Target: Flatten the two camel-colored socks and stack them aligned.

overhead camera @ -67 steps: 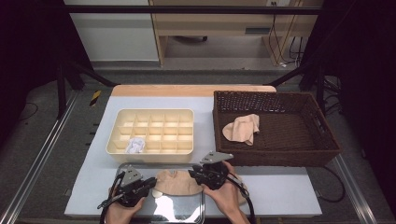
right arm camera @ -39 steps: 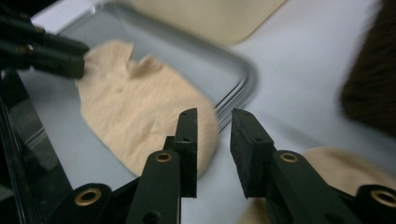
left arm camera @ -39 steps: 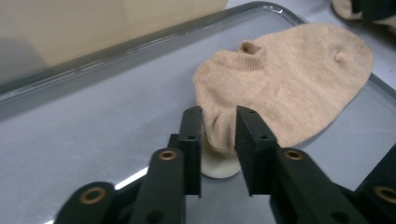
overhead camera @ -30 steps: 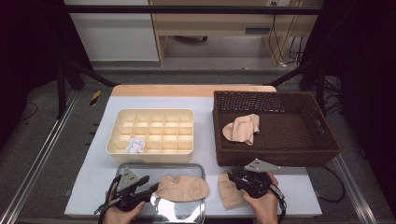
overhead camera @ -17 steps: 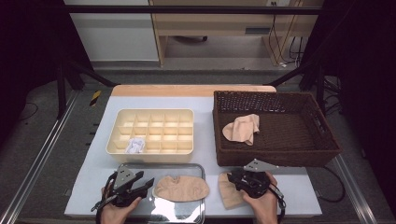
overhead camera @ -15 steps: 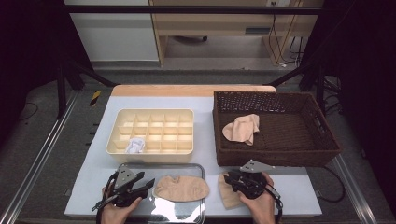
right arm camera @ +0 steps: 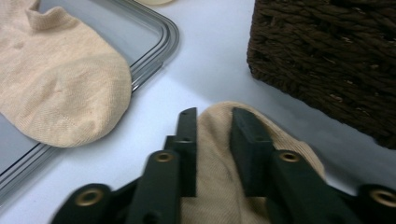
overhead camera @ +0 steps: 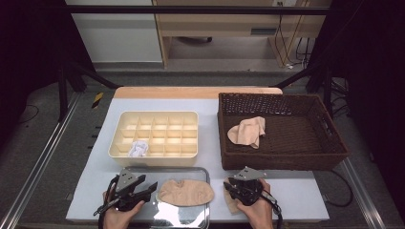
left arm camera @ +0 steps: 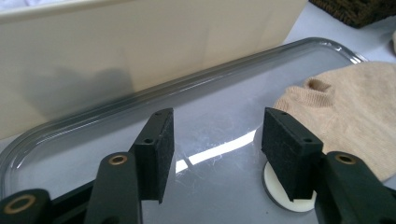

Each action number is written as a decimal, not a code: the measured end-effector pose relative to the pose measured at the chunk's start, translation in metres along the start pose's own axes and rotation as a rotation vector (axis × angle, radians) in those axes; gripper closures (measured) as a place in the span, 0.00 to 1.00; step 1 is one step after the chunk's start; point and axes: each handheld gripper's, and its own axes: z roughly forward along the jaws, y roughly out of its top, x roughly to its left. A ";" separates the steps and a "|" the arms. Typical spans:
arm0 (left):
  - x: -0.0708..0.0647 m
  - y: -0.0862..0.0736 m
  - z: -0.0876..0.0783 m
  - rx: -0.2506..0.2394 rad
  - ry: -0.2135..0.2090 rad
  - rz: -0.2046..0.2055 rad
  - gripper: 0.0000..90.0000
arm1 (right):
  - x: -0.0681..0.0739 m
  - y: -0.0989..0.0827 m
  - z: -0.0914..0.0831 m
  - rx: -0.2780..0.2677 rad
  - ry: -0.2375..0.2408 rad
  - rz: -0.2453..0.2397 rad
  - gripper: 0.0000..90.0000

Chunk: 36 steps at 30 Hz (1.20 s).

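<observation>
A beige sock (overhead camera: 186, 192) (left arm camera: 355, 116) (right arm camera: 56, 84) lies flat on the metal tray (overhead camera: 191, 174) (left arm camera: 140, 98) (right arm camera: 163, 37) at the table's front. My left gripper (overhead camera: 150, 188) (left arm camera: 215, 126) hovers low over the tray's left part, just left of that sock. It is open with nothing between the jaws, which have just been opening. A second beige sock (overhead camera: 231, 205) (right arm camera: 280, 133) rests on the table right of the tray. My right gripper (overhead camera: 229, 187) (right arm camera: 215, 116) is shut on it; its jaws have just been closing with the fabric pinched between them.
A dark wicker basket (overhead camera: 286, 160) (right arm camera: 327, 56) with another beige sock (overhead camera: 248, 131) stands at the right. A cream compartment box (overhead camera: 157, 119) (left arm camera: 140, 42) behind the tray holds a small white item (overhead camera: 138, 149). A white disc (left arm camera: 280, 198) lies on the tray under my left gripper.
The right gripper has pulled one sock off the tray and moved it right onto the table, then sunk slightly. The left gripper has slid left off the tray sock and opened wider.
</observation>
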 end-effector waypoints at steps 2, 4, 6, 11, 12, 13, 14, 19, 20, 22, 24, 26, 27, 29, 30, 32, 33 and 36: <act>0.001 0.000 0.000 -0.008 -0.003 -0.010 0.47 | 0.000 0.001 0.000 0.007 -0.004 -0.005 0.90; 0.002 0.000 0.000 -0.008 -0.013 -0.018 0.46 | 0.000 0.001 0.000 0.016 -0.006 0.005 0.94; 0.002 0.000 0.000 -0.001 -0.010 -0.018 0.45 | -0.001 0.003 0.000 0.021 0.002 0.016 0.96; 0.004 0.000 0.001 0.000 -0.017 -0.031 0.45 | -0.005 0.005 -0.005 0.010 0.067 0.065 0.97; 0.004 0.000 0.001 0.000 -0.019 -0.034 0.44 | -0.005 0.006 -0.006 -0.017 0.089 0.067 0.97; 0.004 0.000 0.001 -0.003 -0.019 -0.036 0.44 | -0.004 0.008 -0.009 -0.039 0.107 0.075 0.97; 0.005 0.001 0.001 -0.005 -0.020 -0.039 0.44 | -0.004 0.011 -0.012 -0.070 0.126 0.069 0.97; 0.005 0.001 0.001 -0.001 -0.024 -0.036 0.44 | 0.008 0.020 -0.019 -0.157 0.230 0.015 0.96; 0.005 0.001 0.001 -0.001 -0.025 -0.036 0.44 | 0.011 0.020 -0.017 -0.151 0.252 0.006 0.96; 0.004 0.001 0.000 -0.003 -0.028 -0.037 0.44 | 0.018 0.020 -0.012 -0.131 0.291 -0.023 0.96; 0.005 0.001 -0.001 -0.006 -0.030 -0.036 0.44 | 0.023 0.019 -0.006 -0.106 0.316 -0.041 0.96; 0.005 0.002 -0.001 -0.008 -0.034 -0.039 0.44 | 0.027 0.017 -0.001 -0.070 0.309 -0.056 0.95; 0.005 0.002 -0.002 -0.008 -0.036 -0.042 0.44 | 0.028 0.015 0.002 -0.045 0.301 -0.065 0.94; 0.005 0.002 -0.002 -0.009 -0.044 -0.042 0.45 | 0.029 0.013 0.005 -0.025 0.287 -0.068 0.91; 0.004 0.003 -0.003 -0.011 -0.045 -0.040 0.45 | 0.029 0.012 0.005 -0.027 0.287 -0.062 0.89; 0.002 0.004 -0.004 -0.017 -0.048 -0.033 0.46 | 0.028 0.014 0.001 -0.064 0.298 -0.049 0.85; 0.001 0.005 -0.005 -0.019 -0.049 -0.030 0.46 | 0.026 0.015 -0.003 -0.084 0.302 -0.032 0.84; -0.003 0.009 -0.008 -0.026 -0.063 -0.018 0.47 | 0.019 0.018 -0.012 -0.131 0.285 -0.019 0.85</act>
